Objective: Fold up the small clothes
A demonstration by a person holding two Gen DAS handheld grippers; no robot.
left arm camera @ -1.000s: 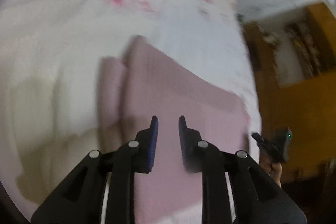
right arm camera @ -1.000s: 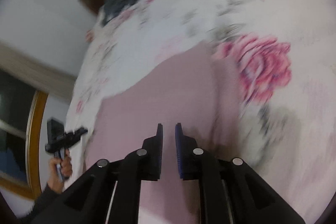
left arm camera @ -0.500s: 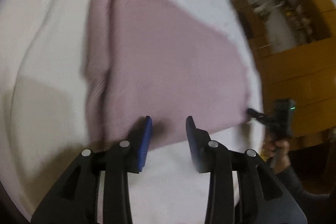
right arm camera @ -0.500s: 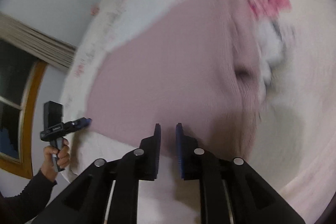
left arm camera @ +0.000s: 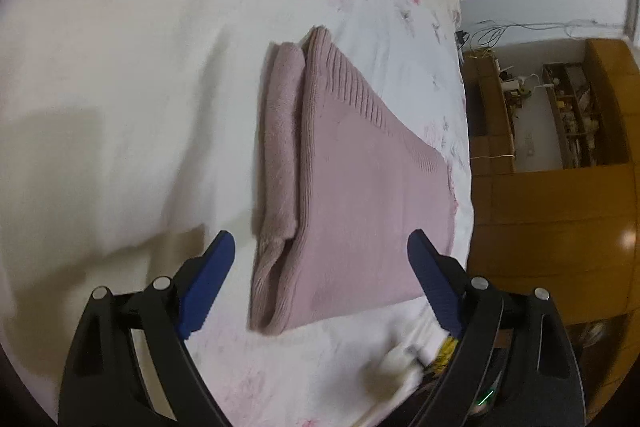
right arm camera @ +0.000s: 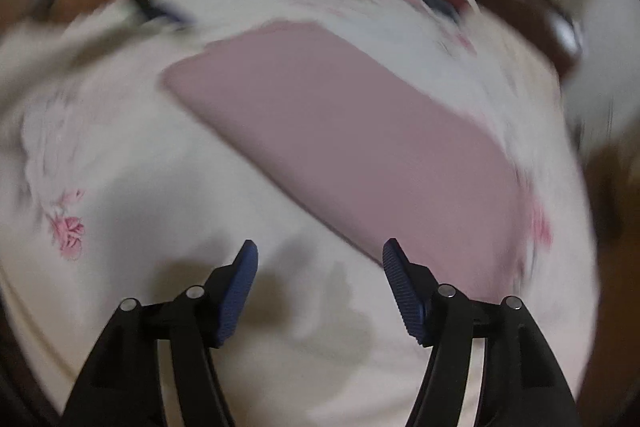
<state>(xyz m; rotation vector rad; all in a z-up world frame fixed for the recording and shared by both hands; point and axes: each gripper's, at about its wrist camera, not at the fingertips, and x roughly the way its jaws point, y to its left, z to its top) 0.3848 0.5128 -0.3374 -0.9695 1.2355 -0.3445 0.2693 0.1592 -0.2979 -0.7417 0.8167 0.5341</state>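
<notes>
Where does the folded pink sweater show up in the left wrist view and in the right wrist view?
Left wrist view: the pink sweater lies centre-right, running from upper middle down toward the open left hand-held gripper.
Right wrist view: the same sweater, blurred, crosses the centre diagonally above the open right hand-held gripper.
Shared landmark: the white floral bedspread beneath it, also seen at.

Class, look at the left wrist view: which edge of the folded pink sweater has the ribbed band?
The far edge, away from the left claw. Its raised ribs set it apart; the near edge shows stacked folds.
</notes>
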